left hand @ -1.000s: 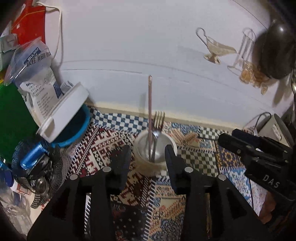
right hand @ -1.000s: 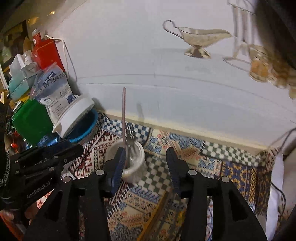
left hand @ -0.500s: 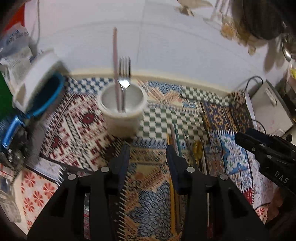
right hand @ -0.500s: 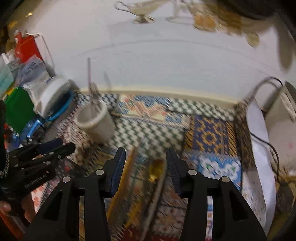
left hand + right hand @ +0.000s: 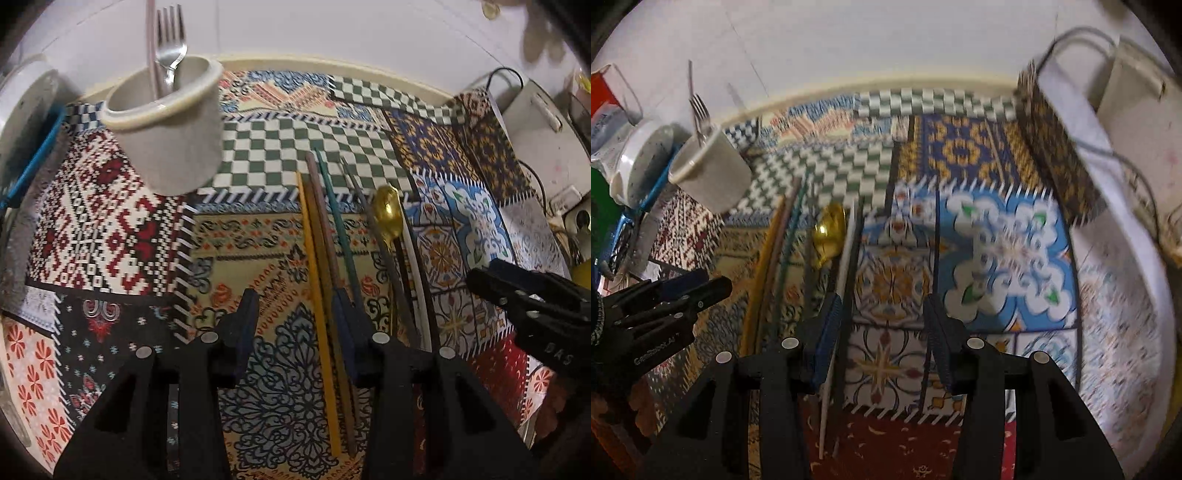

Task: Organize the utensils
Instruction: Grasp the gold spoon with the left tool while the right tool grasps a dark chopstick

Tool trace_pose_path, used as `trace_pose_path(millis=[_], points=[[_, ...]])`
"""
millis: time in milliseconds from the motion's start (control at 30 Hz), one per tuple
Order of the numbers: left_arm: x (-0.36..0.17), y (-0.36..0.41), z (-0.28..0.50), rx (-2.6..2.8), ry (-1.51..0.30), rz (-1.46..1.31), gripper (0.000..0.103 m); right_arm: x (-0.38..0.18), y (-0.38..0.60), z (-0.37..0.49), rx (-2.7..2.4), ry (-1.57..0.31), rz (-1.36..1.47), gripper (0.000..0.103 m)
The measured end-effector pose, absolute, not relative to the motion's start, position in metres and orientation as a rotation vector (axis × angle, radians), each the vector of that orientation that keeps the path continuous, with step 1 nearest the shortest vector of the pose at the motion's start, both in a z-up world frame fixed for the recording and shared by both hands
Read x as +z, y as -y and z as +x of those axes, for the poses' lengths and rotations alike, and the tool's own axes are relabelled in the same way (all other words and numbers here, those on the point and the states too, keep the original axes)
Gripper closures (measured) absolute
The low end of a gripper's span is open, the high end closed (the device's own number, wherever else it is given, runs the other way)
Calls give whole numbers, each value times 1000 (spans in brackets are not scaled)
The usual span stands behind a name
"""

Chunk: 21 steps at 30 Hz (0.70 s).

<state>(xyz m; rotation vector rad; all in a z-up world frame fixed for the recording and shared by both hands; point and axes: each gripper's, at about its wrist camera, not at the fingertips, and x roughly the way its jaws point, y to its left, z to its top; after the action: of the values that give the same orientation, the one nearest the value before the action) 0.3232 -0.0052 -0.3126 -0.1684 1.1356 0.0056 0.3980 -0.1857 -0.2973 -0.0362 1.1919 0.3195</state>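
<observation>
Chopsticks (image 5: 321, 266) and a gold spoon (image 5: 387, 214) lie side by side on the patterned tabletop (image 5: 110, 229).
A grey cup (image 5: 166, 122) to their left holds a fork (image 5: 170, 40) and a pink stick. The left gripper (image 5: 295, 321) hovers over the yellow and brown chopsticks, fingers wide and empty; the right gripper (image 5: 884, 332) hovers just right of the row, fingers wide and empty too.
</observation>
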Motion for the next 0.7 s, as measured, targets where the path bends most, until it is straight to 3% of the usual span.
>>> trace_pose_path(millis=[300, 500, 700], points=[[-314, -4, 322, 16, -1129, -180, 63, -303, 152, 412, 422, -1217, -18, 61], [-315, -12, 315, 28, -1129, -208, 63, -320, 118, 425, 480, -1263, -67, 83], [-316, -15, 310, 15, -1131, -217, 67, -331, 104, 435, 498, -1287, -113, 93]])
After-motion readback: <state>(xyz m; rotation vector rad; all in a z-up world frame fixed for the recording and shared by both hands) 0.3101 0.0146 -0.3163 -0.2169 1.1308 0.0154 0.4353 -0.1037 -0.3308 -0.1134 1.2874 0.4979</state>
